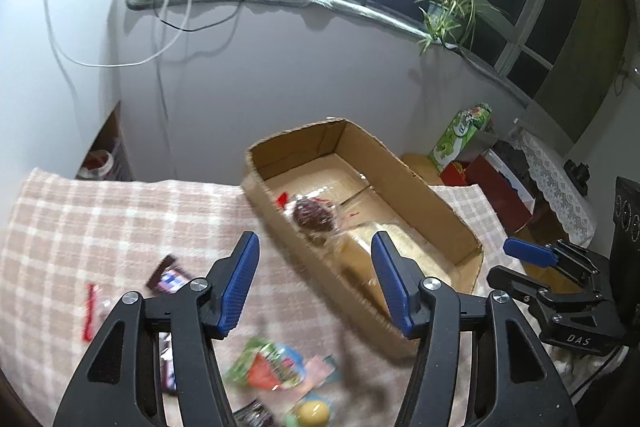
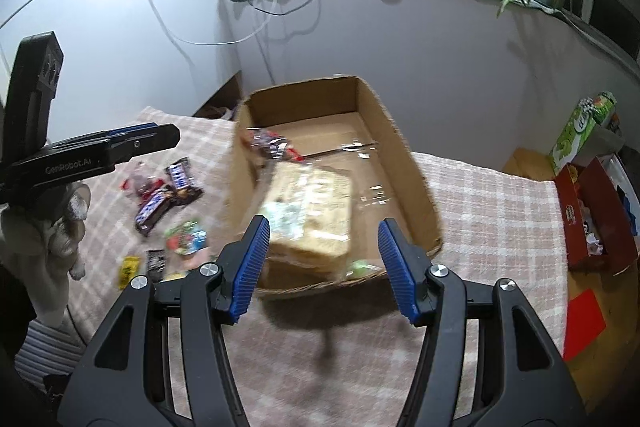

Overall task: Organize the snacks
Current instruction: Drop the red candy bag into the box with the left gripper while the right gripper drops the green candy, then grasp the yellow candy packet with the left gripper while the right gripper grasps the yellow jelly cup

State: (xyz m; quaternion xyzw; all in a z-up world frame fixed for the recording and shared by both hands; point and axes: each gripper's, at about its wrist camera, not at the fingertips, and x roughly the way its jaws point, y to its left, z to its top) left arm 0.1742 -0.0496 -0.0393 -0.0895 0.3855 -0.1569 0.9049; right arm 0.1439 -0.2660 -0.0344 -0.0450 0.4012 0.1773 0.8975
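Observation:
An open cardboard box (image 1: 440, 199) (image 2: 400, 135) stands on a pink checked cloth. Inside it lie a clear-wrapped loaf of sliced bread (image 1: 360, 251) (image 2: 316, 203) and a round dark snack in a clear wrapper (image 1: 314, 217) (image 2: 272, 143). My left gripper (image 1: 315, 241) hangs open above the box's near left corner, holding nothing. My right gripper (image 2: 324, 225) hovers open over the box's near end, above the bread, also holding nothing. Loose snacks lie on the cloth left of the box: chocolate bars (image 2: 182, 183) (image 1: 168, 277), a green packet (image 1: 272, 367) (image 2: 186, 237), and a yellow sweet (image 1: 312, 411).
A green carton (image 1: 460, 139) (image 2: 580, 131) and a red box (image 2: 592, 211) stand off the cloth's right end. A white wall with hanging cables rises close behind the box. A potted plant (image 1: 448, 15) and a tripod sit on the sill. A gloved hand (image 2: 60, 227) holds the left gripper.

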